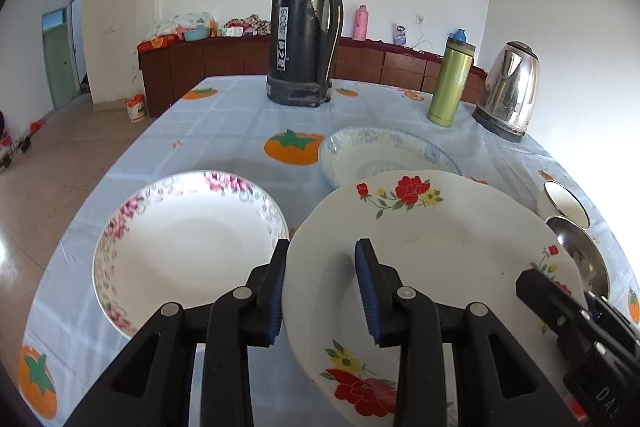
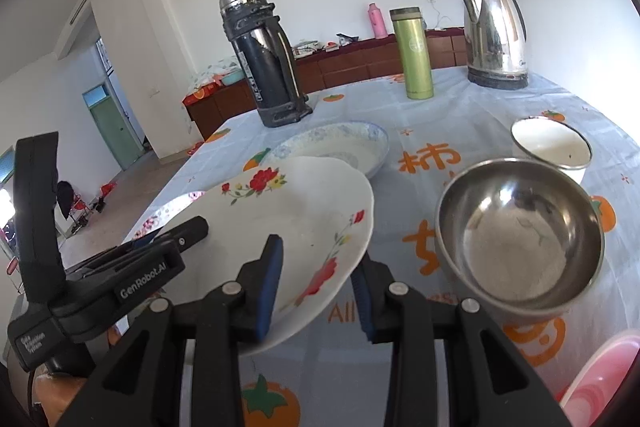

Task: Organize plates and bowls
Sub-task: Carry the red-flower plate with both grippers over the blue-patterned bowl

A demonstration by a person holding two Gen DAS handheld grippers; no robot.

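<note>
A white plate with red flowers (image 1: 440,227) hangs tilted above the table, held from both sides. My left gripper (image 1: 322,291) is shut on its left rim, one blue pad inside the plate and one outside. On the opposite rim of the plate (image 2: 304,211), my right gripper (image 2: 318,287) is shut the same way. A pink-flowered deep plate (image 1: 188,243) lies on the cloth to the left. Behind the held plate sits a blue-patterned plate (image 1: 384,155). To the right stand a steel bowl (image 2: 520,239) and a white enamel bowl (image 2: 552,143).
At the far side of the table stand a black thermos (image 1: 304,27), a green flask (image 1: 450,83) and a steel kettle (image 1: 510,91). A pink plastic container (image 2: 600,379) sits at the near right. The tablecloth (image 1: 224,131) drops off along its left edge to the floor.
</note>
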